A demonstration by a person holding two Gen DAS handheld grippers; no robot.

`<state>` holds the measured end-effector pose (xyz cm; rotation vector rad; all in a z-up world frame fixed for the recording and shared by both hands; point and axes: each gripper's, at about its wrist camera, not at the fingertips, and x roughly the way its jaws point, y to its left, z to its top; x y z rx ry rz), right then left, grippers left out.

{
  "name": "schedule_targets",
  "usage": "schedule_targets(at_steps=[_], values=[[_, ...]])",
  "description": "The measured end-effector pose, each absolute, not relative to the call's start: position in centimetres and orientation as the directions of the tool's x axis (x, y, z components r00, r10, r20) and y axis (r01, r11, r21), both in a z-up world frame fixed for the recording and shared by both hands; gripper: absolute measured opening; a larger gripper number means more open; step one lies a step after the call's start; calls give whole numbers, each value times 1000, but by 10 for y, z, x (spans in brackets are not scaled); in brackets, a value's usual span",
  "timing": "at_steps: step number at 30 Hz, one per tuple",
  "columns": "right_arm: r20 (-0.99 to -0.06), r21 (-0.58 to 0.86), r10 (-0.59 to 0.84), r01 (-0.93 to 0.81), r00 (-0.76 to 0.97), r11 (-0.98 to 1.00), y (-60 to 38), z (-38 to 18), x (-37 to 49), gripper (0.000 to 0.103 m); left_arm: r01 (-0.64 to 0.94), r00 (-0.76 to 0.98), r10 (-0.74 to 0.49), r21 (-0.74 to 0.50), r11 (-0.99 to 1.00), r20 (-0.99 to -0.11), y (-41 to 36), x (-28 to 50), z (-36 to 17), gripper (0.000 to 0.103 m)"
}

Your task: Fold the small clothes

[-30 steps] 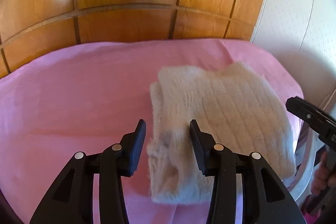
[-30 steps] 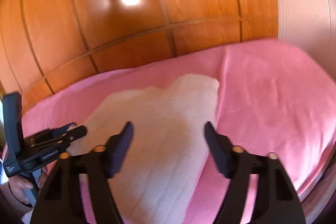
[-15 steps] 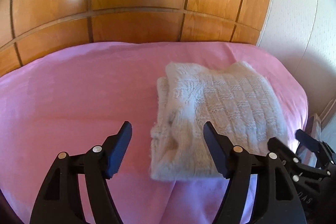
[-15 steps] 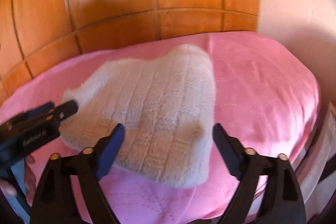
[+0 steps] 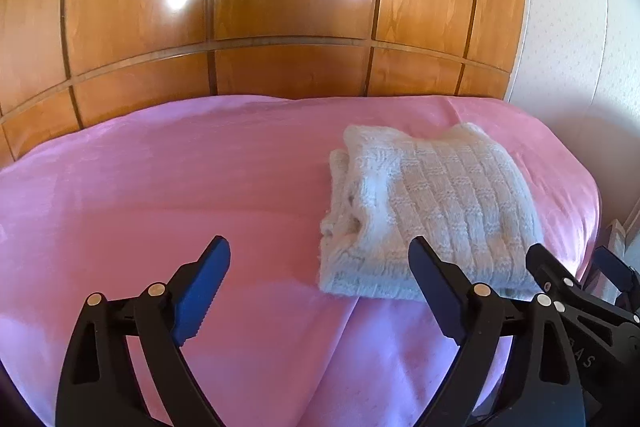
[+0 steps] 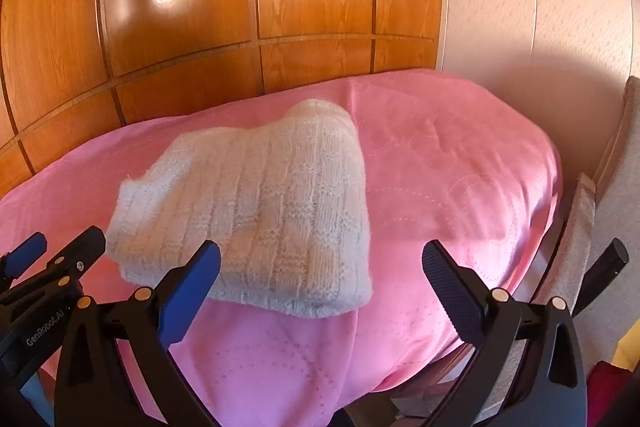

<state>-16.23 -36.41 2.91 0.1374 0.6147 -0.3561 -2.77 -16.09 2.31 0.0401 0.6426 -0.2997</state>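
A white knitted sweater lies folded into a thick rectangle on the pink bedspread. It also shows in the right wrist view. My left gripper is open and empty, hovering in front of the sweater's near left corner. My right gripper is open and empty, hovering in front of the sweater's near right corner. Each gripper shows at the edge of the other's view, the right one and the left one.
A glossy wooden headboard rises behind the bed. A white wall stands on the right. The bed's right edge drops to a gap with a grey upholstered surface beside it.
Both grippers have opened wider and pulled back from the folded sweater, which now lies untouched on the bedspread.
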Motion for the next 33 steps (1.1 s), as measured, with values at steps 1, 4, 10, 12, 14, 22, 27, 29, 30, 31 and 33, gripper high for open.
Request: schedule_targets(at_steps=[1,4,10,12,14,22,27,29,30,31,33], values=[[-587,22,-286,368,758,930,-365,29,-159,101,285,759,-264,-61,956,-595,-159,-29,24,91],[-591,33,-282,372,756,928,-366,28,-161,101,283,764,-265,-63,957,-589,-157,-32,27,92],[-583,28,-282,365,762,931,-362,29,-162,101,283,770,-266,-64,957,-580,-155,-33,31,92],[-581,22,-282,362,763,932,-360,29,-161,101,282,769,-265,-63,957,-582,-155,-34,31,92],[-580,23,-282,361,764,932,-360,29,-162,101,278,769,-263,-65,958,-582,-155,-34,31,92],[-579,24,-276,354,768,935,-359,29,-161,101,274,774,-256,-58,960,-580,-152,-33,32,94],[-566,17,-288,360,773,933,-357,30,-163,101,263,777,-248,-60,963,-579,-150,-32,32,94],[-570,19,-289,364,769,931,-357,29,-163,101,257,779,-245,-62,964,-578,-149,-32,33,94],[-571,21,-289,365,768,931,-357,29,-163,101,254,779,-243,-64,965,-577,-148,-32,33,94],[-572,20,-290,367,767,930,-357,29,-164,101,252,779,-242,-65,966,-578,-147,-31,33,94],[-574,20,-287,364,767,931,-356,28,-164,101,248,780,-240,-66,966,-578,-145,-31,33,94]])
